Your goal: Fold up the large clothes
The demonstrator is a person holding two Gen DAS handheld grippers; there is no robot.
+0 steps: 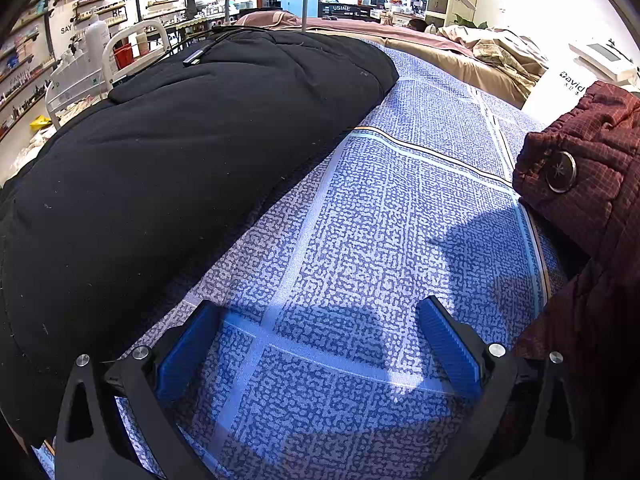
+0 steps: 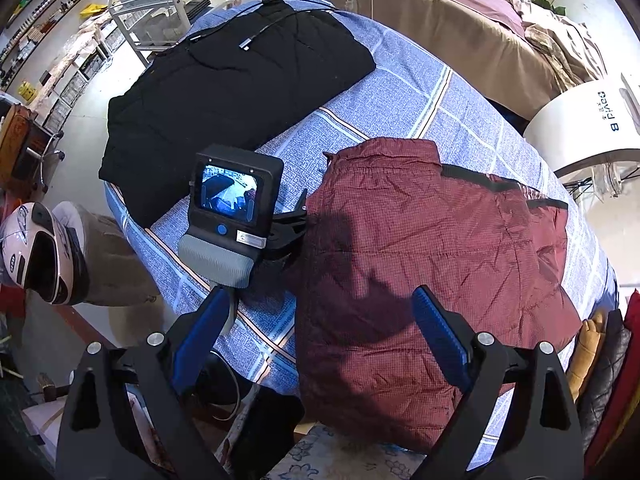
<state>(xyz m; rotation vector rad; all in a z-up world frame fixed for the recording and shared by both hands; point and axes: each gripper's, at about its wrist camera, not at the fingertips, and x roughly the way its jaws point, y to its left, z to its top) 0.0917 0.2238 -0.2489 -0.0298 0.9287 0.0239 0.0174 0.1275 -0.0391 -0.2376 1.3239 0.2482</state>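
Observation:
A dark red quilted jacket lies folded on the blue patterned bedsheet; its edge with a round metal button shows at the right of the left wrist view. A black padded coat lies folded at the far left of the bed, also in the left wrist view. My left gripper is open and empty, low over bare sheet between the two garments. My right gripper is open and empty, above the red jacket's near edge. The left gripper's body with its screen sits beside the red jacket.
A cable with a plug lies on the black coat. A white machine stands at the bed's right. A white helmet and a white trolley stand at the left. Another bed lies behind.

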